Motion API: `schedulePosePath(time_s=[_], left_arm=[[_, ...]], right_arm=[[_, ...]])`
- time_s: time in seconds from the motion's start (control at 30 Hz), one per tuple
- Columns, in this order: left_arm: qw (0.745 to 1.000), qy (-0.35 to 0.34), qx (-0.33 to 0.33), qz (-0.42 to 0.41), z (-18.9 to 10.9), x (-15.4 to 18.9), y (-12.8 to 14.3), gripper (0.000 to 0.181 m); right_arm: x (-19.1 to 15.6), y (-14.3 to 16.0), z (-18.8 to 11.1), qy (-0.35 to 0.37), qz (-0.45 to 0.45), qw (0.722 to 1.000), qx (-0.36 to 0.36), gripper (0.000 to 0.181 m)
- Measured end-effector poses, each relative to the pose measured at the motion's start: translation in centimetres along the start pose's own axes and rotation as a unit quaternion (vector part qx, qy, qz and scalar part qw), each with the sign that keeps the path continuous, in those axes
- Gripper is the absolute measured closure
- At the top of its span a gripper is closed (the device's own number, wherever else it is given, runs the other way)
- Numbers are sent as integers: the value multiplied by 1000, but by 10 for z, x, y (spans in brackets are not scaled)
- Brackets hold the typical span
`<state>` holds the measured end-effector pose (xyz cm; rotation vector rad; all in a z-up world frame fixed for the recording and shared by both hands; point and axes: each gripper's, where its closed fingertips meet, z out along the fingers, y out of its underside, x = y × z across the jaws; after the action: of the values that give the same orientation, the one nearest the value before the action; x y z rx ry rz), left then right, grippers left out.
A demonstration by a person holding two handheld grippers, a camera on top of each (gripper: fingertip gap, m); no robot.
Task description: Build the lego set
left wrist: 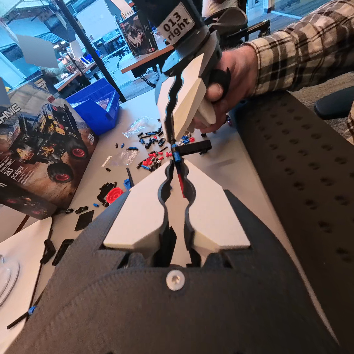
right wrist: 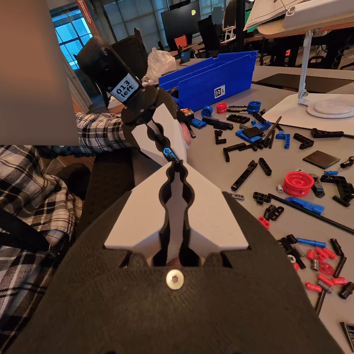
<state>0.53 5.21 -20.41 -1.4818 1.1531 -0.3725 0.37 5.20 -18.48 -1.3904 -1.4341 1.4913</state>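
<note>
My left gripper (left wrist: 175, 163) is shut on a red axle (left wrist: 181, 183) with a blue connector (left wrist: 175, 153) at its tip, held above the grey table (left wrist: 220, 168). My right gripper (left wrist: 171, 140) comes down from above, held by a hand in a plaid sleeve. It is shut at the blue connector, where a black beam (left wrist: 195, 147) sticks out sideways. In the right wrist view my right gripper (right wrist: 177, 164) pinches a small black part tip to tip with the left gripper (right wrist: 175, 157), which holds the blue connector (right wrist: 168, 153).
Loose black, blue and red parts (right wrist: 287, 172) cover the table, with a red wheel (right wrist: 297, 183). A blue bin (right wrist: 210, 84) stands at the back. The set's box (left wrist: 42, 145) is on the left, a white lamp base (right wrist: 325, 113) far right, a dark perforated chair back (left wrist: 297, 172) beside the table. My left and right fingertips are right by each other. The red wheel (right wrist: 297, 183) is about 15 cm from both grippers' fingertips.
</note>
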Motion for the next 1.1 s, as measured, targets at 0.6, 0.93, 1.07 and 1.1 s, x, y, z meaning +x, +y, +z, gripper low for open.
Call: schedulePosePath(time_s=[0.6,0.93,1.07,1.1], left_arm=[[999,12,-32,23,1,4,3,178],[993,19,-84,77,5,9,16,179],[992,-1,-86,87,5,1,16,178],[993,-3,-86,86,3,0,14,178]], right_arm=[[-5,9,2,9,-108,990,-86,180],[-3,27,8,-39,-103,985,-134,180],[3,18,8,-19,-114,987,-113,180],[4,12,6,-13,-115,988,-101,175]])
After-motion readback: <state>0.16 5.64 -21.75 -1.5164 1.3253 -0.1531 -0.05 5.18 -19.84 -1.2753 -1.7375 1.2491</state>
